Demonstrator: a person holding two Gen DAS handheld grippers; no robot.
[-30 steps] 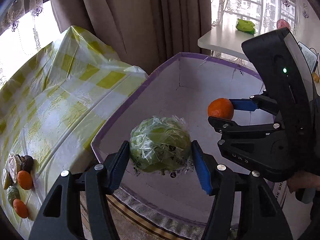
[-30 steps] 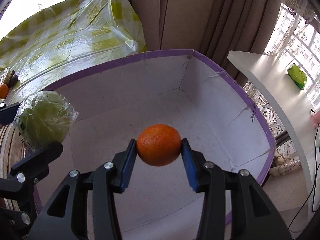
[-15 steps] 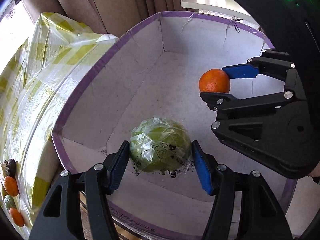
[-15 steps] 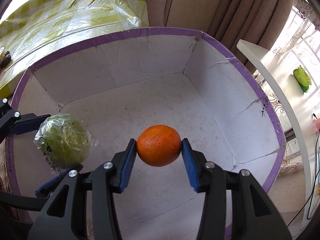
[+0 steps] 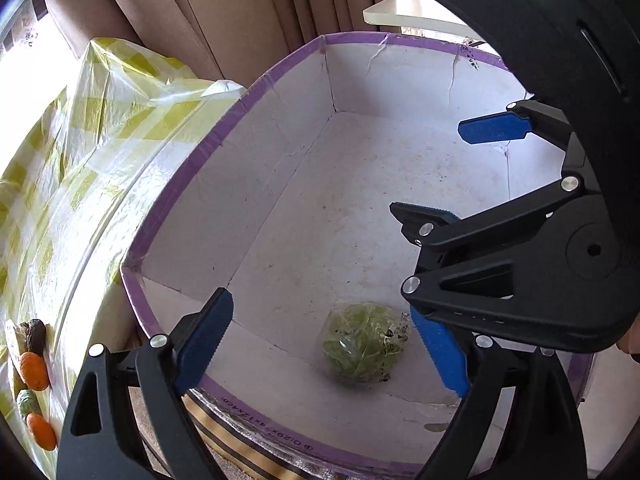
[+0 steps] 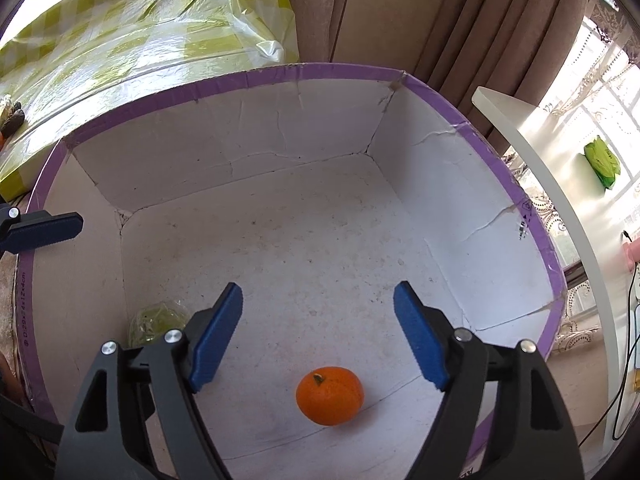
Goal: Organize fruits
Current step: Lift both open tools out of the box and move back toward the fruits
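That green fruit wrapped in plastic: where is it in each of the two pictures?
Left wrist view: wrapped green fruit lies low centre, on the box floor between the blue pads.
Right wrist view: low left, partly behind a finger.
Shared landmark: the box's purple rim.

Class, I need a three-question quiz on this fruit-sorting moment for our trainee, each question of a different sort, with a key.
1. True or false: the orange is clamped between the fingers of the right gripper.
2. Where does the wrapped green fruit lie? A) on the checked tablecloth B) on the floor of the white box C) on the white shelf
3. Fill in: the rim of the box is edged with ____ tape.

Key
1. False. The orange lies on the box floor, and the right gripper's jaws are opening with nothing between them.
2. B. The left gripper has nothing pressed between its fingers, and its jaws are opening too.
3. Purple.
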